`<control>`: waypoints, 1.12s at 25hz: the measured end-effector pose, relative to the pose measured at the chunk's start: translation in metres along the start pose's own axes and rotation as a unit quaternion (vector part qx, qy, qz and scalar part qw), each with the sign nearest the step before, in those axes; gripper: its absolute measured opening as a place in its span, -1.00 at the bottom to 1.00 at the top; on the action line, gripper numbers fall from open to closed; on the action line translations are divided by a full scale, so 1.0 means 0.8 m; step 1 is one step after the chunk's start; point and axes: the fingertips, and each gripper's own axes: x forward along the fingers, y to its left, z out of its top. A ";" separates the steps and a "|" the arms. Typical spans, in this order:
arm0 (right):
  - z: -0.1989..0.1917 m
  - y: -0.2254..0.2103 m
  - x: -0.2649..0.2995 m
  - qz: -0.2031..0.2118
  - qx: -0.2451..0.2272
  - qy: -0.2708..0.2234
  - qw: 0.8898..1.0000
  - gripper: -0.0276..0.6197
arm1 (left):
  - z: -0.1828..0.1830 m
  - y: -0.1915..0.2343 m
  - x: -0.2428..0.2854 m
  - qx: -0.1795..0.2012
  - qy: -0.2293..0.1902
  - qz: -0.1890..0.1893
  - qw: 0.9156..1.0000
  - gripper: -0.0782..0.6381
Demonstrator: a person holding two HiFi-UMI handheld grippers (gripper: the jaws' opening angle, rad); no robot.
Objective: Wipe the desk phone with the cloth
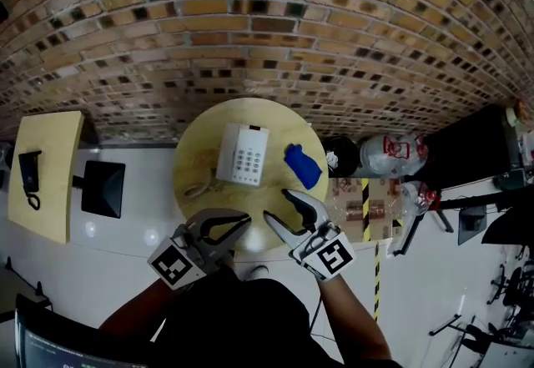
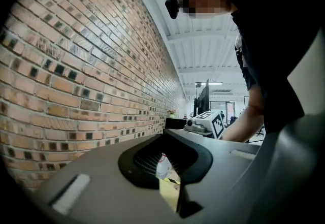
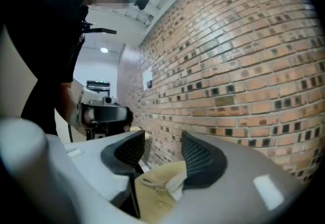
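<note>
A white desk phone [image 1: 242, 153] lies on the round wooden table [image 1: 196, 153], its coiled cord trailing toward the near left. To its right lies a crumpled blue cloth [image 1: 302, 164]. Both grippers hover over the table's near edge, short of the phone and cloth. My left gripper [image 1: 246, 220] has its jaws drawn together with only a thin slit showing [image 2: 170, 167] and holds nothing. My right gripper [image 1: 276, 204] is open, its jaws spread with nothing in them [image 3: 162, 159]. Between them the right gripper view shows the tabletop [image 3: 152, 197] and the white phone's corner [image 3: 175, 186].
A brick wall [image 1: 250, 24] stands behind the table. A square pale table [image 1: 46, 174] with a black object stands at the left, with a black box [image 1: 103, 189] on the floor beside it. A white plastic bag [image 1: 388, 153] and a taped cardboard box [image 1: 365, 208] sit to the right.
</note>
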 end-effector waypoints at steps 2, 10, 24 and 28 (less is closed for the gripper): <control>0.014 0.034 -0.016 0.020 0.006 -0.013 1.000 -0.40 | 0.008 -0.018 -0.007 0.005 -0.010 0.007 1.000 -0.76; 0.041 0.123 -0.087 0.068 0.015 -0.029 0.997 -0.91 | 0.018 -0.102 -0.040 0.029 -0.019 0.035 0.999 -0.76; 0.063 0.201 -0.129 0.075 0.003 -0.027 0.997 -0.91 | 0.012 -0.183 -0.077 0.031 -0.018 0.049 0.998 -0.76; 0.070 0.200 -0.128 0.077 -0.001 -0.036 0.996 -0.91 | 0.019 -0.180 -0.075 0.030 -0.022 0.047 0.998 -0.76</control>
